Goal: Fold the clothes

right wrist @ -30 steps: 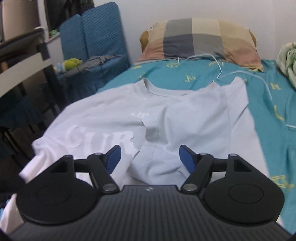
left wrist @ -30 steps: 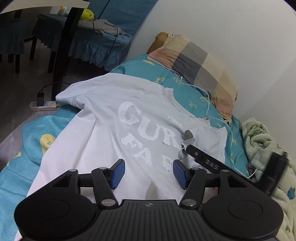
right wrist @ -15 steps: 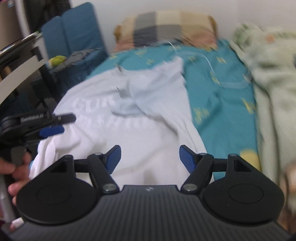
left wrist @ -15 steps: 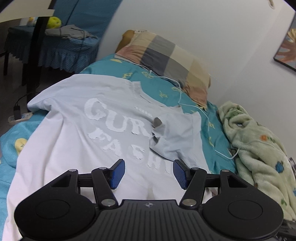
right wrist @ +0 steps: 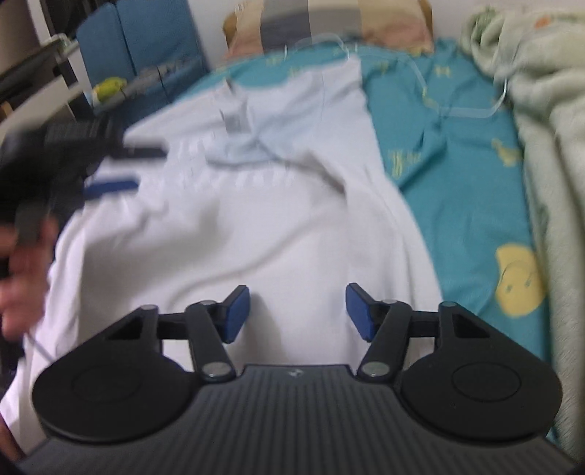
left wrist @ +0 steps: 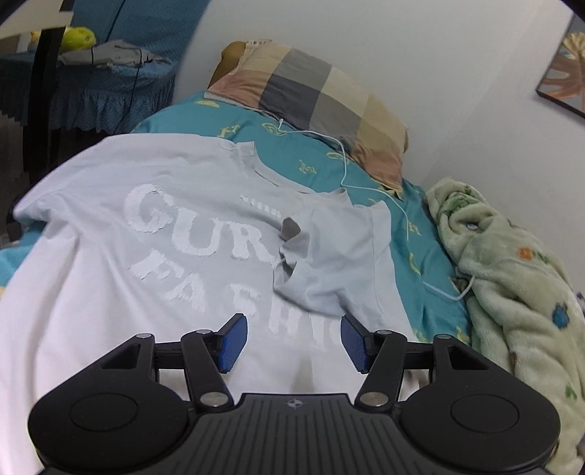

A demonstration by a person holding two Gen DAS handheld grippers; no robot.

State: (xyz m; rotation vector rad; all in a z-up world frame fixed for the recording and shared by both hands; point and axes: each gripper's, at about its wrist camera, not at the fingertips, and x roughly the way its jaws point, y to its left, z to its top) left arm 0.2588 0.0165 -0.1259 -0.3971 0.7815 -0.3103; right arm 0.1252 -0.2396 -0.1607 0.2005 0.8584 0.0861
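Jaws on your right hand-held gripper [right wrist: 297,314] have just closed a little, yet both it and your left hand-held gripper [left wrist: 294,341] are open and empty. Ahead lies the shirt [left wrist: 153,255], one sleeve [left wrist: 329,255] now folded in; farther, the pillow [left wrist: 314,95].

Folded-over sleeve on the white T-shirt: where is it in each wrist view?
Left wrist: the folded sleeve is right of centre, covering the end of the white lettering.
Right wrist: the sleeve is upper centre-left, blurred.
Shared landmark: the checked pillow at the head of the bed.
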